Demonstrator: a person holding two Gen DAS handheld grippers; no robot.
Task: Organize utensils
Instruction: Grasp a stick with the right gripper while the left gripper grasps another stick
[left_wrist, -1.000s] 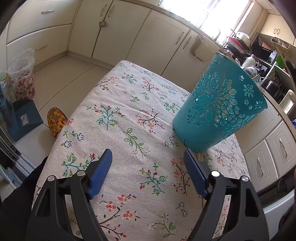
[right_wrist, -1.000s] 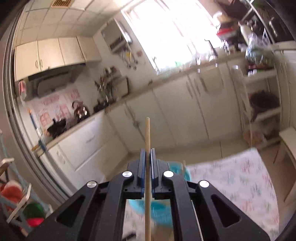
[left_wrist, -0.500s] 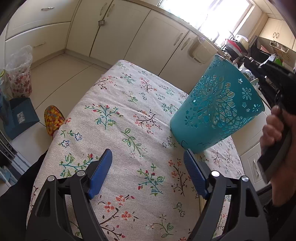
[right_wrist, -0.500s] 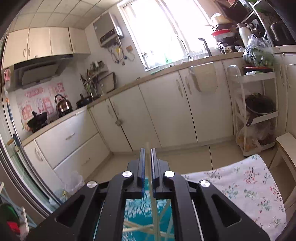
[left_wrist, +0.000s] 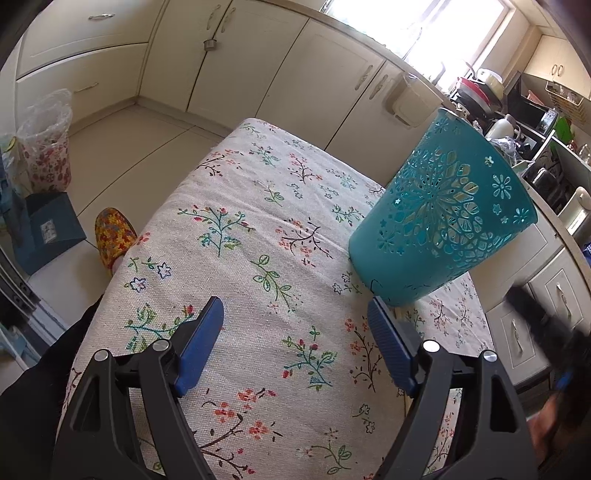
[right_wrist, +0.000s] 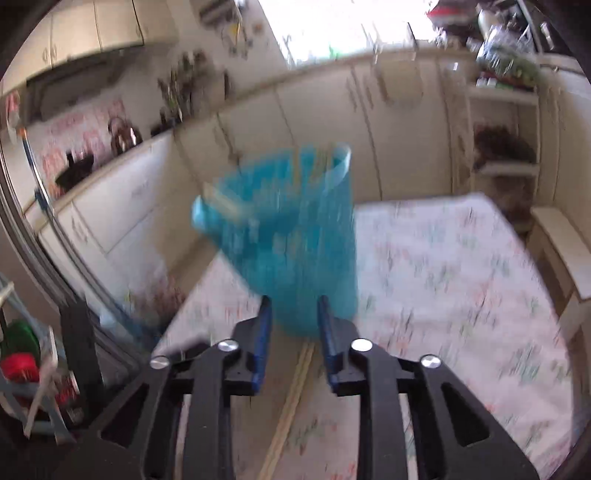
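Right wrist view, blurred: we see our right gripper (right_wrist: 293, 314) with jaws parted, just been opening, gripping nothing; 2 pale chopsticks (right_wrist: 291, 398) lie on the floral tablecloth (right_wrist: 461, 280) below the gap, near its front edge. Just beyond stands the teal basket (right_wrist: 295, 236) with sticks inside. Our left gripper (left_wrist: 295, 325) hovers released over the cloth. Cream kitchen cabinets (left_wrist: 236, 66) surround the table.

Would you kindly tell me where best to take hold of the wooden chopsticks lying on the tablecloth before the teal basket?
Probably mid-length on the chopsticks, coming down from above and closing across both. They lie flat, side by side on the tablecloth, pointing toward the teal basket, so only their long sides offer a hold.
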